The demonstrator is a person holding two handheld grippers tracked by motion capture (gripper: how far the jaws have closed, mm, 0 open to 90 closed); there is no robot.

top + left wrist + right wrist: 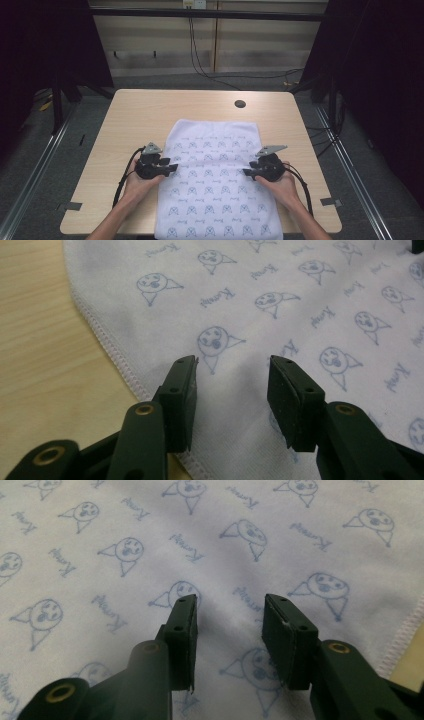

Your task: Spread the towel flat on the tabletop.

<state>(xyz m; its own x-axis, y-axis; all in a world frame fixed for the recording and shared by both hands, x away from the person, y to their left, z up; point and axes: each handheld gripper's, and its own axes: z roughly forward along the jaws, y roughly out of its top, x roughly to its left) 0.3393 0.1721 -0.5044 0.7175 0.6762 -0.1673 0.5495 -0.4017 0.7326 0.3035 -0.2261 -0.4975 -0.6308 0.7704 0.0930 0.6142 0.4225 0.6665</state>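
Cloth: the white printed cloth (215, 180) lies flat on my surface (135, 115), its near end over the front edge.
Left gripper (172, 167): mine, jaws parted above the cloth's left hem, gripping nothing.
Right gripper (248, 172): mine, jaws apart over the right side, holding nothing.

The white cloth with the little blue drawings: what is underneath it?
The cloth lies flat on a light wooden table, whose bare top shows around its left, far and right edges. Its near end hangs over the table's front edge. Whether anything lies beneath it cannot be seen.
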